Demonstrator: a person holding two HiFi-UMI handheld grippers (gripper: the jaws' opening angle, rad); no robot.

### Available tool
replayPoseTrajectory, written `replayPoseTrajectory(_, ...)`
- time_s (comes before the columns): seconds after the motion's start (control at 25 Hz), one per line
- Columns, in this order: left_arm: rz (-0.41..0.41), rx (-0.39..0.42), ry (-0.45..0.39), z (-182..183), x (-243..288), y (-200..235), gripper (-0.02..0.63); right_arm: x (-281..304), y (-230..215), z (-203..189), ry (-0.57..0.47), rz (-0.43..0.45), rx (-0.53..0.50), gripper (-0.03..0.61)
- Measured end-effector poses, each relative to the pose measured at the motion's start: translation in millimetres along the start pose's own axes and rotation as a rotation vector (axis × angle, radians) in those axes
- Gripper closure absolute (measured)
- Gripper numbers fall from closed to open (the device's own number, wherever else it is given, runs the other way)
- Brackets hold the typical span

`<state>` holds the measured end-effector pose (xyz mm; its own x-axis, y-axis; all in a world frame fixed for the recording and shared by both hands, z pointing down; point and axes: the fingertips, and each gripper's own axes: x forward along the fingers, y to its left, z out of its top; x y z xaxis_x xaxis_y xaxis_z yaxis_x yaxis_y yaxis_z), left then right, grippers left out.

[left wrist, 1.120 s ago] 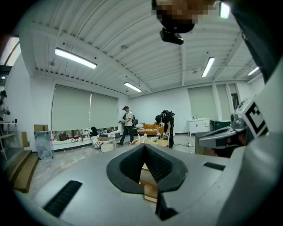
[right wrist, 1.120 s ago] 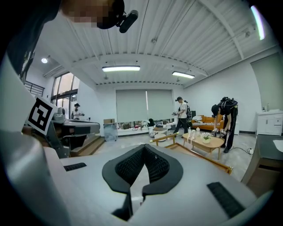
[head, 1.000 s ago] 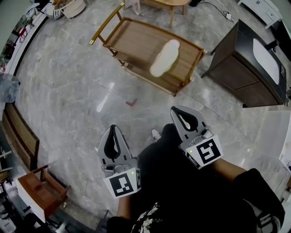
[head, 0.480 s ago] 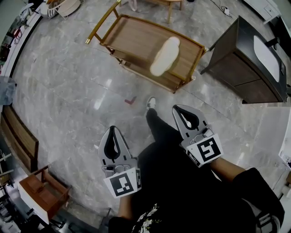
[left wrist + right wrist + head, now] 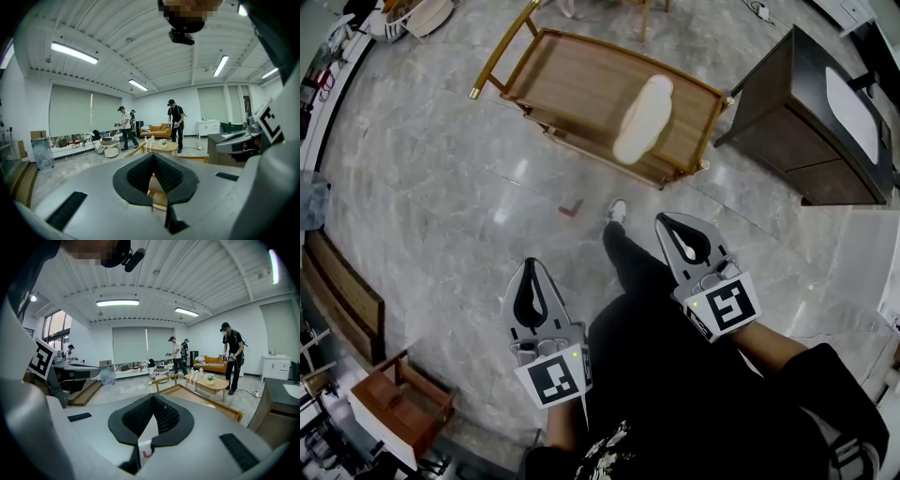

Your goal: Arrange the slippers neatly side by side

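A shoe (image 5: pixel 618 208) has stepped out ahead, so we're closing in! The left tongs (image 5: pixel 532 265) and right tongs (image 5: pixel 664 222) are pinched shut and empty. The slippers (image 5: pixel 642 117) wait on the trolley (image 5: pixel 572 84), well ahead of both.

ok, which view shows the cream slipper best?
Head view: the cream slipper lies whole on the wooden trolley. Left gripper view gives at most a pale sliver low in frame; right gripper view shows the trolley rail, no slipper.

Slipper (image 5: pixel 642 118) on the trolley (image 5: pixel 572 80) top, cabinet (image 5: pixel 797 141) to the trolley's right.
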<state>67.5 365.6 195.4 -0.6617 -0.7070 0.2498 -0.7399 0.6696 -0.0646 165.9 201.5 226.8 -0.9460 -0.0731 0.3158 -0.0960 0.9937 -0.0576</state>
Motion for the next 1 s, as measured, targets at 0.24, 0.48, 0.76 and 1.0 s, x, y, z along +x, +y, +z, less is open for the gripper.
replayPoseTrajectory(0.24,-0.035,0.016,0.002,8.3,34.0,9.0,0.612,35.9,-12.7,2.6,0.004,-0.023,0.029,0.586)
replayPoseTrajectory(0.48,-0.112,0.043,0.004,22.8,85.9,10.6,0.612,74.0,-39.1,10.3,0.011,-0.067,0.061,0.586)
replayPoseTrajectory(0.76,-0.234,0.037,0.031,36.8,155.5,-4.9,0.612,102.8,-81.4,14.1,0.029,-0.155,0.100,0.586)
replayPoseTrajectory(1.0,-0.286,0.065,0.047,59.5,201.4,-8.7,0.612,134.8,-117.9,17.1,0.033,-0.232,0.157,0.586)
